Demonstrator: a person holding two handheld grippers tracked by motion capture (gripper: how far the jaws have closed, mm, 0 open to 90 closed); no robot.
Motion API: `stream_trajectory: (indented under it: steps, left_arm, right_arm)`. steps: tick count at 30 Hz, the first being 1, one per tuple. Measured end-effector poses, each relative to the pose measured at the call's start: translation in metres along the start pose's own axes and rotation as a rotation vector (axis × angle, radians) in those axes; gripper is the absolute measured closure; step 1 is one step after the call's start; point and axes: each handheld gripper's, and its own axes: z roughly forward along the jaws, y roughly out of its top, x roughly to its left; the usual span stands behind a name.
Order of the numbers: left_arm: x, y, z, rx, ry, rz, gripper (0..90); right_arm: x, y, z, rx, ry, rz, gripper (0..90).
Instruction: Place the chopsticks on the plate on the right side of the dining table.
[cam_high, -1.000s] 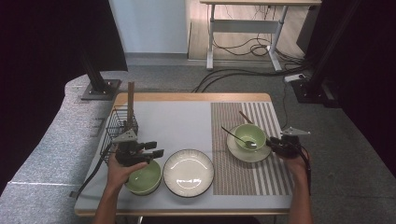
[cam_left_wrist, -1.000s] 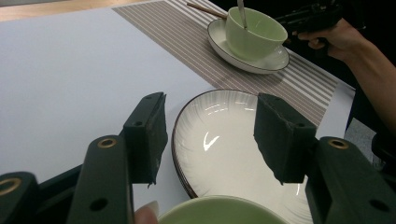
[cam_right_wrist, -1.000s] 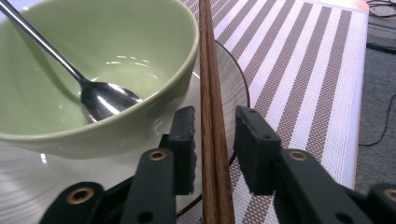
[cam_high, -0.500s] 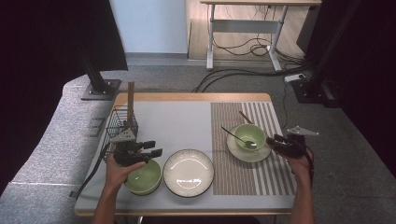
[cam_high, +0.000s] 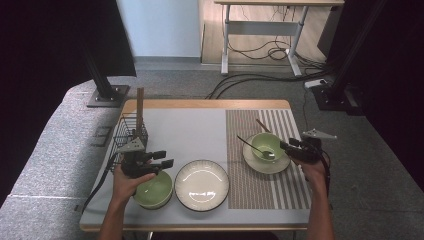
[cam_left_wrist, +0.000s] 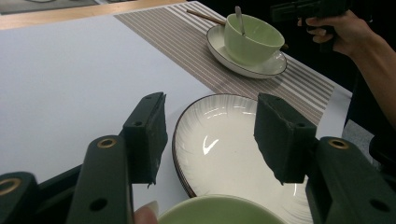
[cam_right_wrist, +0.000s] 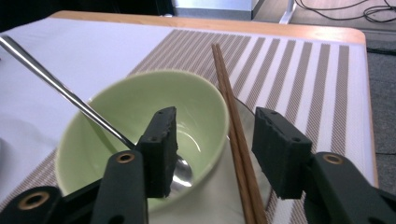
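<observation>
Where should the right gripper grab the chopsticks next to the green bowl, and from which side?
Probably the near ends of the chopsticks, from above, jaws straddling the pair. They lie side by side on the saucer beside the bowl, and the open right gripper already frames them.

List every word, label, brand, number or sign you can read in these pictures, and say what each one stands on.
None: no readable text stands on anything here.
Green bowl, its plate, spoon, chopsticks, empty plate, second green bowl, wire basket, striped mat: all unmarked.
Left tool and right tool: no lettering visible.
</observation>
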Motion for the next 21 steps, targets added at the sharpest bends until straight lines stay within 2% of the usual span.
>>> stream_trajectory:
  steps: [6, 11, 14, 21]
  left_arm:
    - [0.001, 0.0, 0.001, 0.003, -0.001, -0.001, 44.1]
    - [0.0, 0.0, 0.002, 0.004, -0.002, -0.001, 44.1]
    - [0.0, 0.0, 0.001, 0.004, -0.001, 0.0, 44.0]
    - [0.0, 0.0, 0.002, 0.007, -0.001, 0.0, 44.1]
  right_arm:
    - [0.011, 0.013, 0.003, -0.016, 0.007, -0.006, 45.9]
    - [0.017, 0.024, 0.01, -0.007, 0.014, -0.012, 43.8]
    - [0.02, 0.031, 0.017, 0.006, 0.034, -0.003, 43.1]
    - [0.024, 0.042, 0.03, 0.027, 0.03, -0.006, 42.5]
